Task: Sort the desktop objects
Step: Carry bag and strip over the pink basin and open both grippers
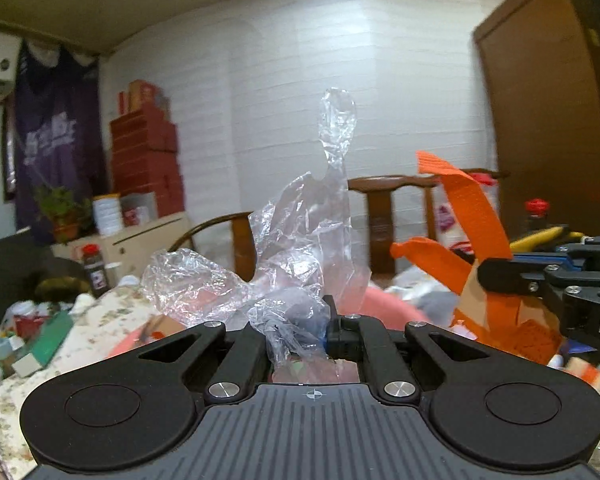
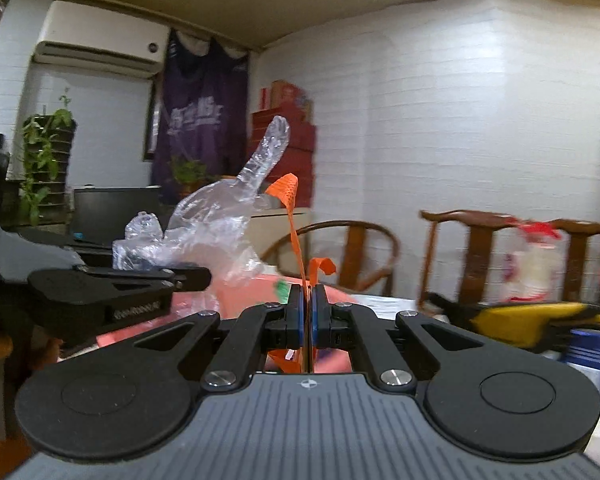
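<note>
Left gripper (image 1: 327,322): jaws closed on clear plastic film (image 1: 300,248), a crumpled sheet that rises above the fingers and billows to the left.

Right gripper (image 2: 309,312): jaws closed on orange paper strips (image 2: 294,224), thin and edge-on between the blue pads; wider pieces show below in the left wrist view, just right of the film.

Location: both items held aloft over a pink basin (image 1: 388,308), near each other but apart.

Table (image 1: 100,320): floral cloth, crowded. A green box (image 1: 52,338), a dark bottle (image 1: 94,270) and yellow pliers (image 2: 524,322) lie unsorted.

Progress, as judged: two scraps picked up and in transit; nothing visibly deposited; most of the sorting remains.

Obscured: basin contents hidden behind grippers and film. Destination not identifiable. Right-hand clutter blurred, items at the left edge too small to name.
</note>
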